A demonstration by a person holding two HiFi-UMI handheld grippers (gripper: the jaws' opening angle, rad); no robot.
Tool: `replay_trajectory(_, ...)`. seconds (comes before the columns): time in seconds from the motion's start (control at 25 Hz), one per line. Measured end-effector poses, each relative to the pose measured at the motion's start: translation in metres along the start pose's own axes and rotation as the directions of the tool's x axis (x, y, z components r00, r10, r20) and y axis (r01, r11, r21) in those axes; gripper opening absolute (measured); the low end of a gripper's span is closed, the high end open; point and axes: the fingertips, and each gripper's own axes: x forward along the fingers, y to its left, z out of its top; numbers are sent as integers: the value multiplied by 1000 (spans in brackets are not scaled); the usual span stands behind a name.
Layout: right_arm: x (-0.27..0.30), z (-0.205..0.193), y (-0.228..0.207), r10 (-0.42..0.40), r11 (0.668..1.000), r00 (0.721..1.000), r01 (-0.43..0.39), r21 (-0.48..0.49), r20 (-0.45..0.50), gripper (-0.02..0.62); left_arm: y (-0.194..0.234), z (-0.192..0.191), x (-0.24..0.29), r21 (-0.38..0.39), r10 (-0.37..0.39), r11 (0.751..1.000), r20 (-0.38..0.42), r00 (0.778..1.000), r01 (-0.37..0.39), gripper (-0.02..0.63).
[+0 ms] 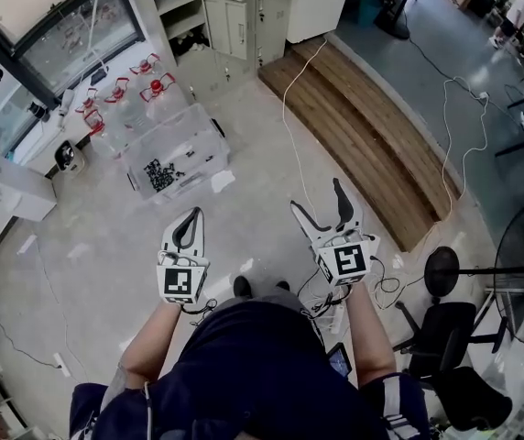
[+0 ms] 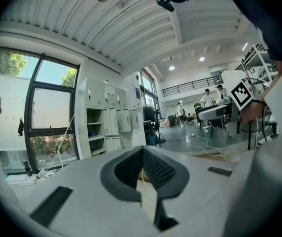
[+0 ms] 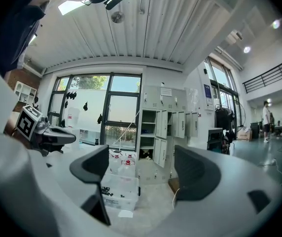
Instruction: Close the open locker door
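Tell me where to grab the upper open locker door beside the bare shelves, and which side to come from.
Probably its free vertical edge: the upper open locker door is a thin flat panel swung out beside its shelves. Come from the room side, the open right gripper straddling that edge. No handle can be made out from here.

Clear bin (image 1: 196, 143) beside red-capped jugs (image 1: 157, 87); wooden platform (image 1: 372, 140), white cable (image 1: 284, 117) nearby.
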Motion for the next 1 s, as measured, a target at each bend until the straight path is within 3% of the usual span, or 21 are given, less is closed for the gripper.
replay_trajectory(0.2,28,-1,3,1,1000,1000,-1,-12,-8,419,13,0,19,-3,-32,999,1,999,32,3)
replay_trajectory(0.52,83,17,-30,33,999,999,-33,-14,10,410,30,-2,71,-36,-10,999,-10,1000,9,3)
replay_trajectory(0.76,146,20,-87,115,993,993,-116,21,26,408,42,11,142,-57,76,995,-5,997,-76,3)
replay_trajectory(1.0,218,33,-158,225,974,974,-226,18,37,402,53,28,225,-84,203,975,-16,979,-203,3)
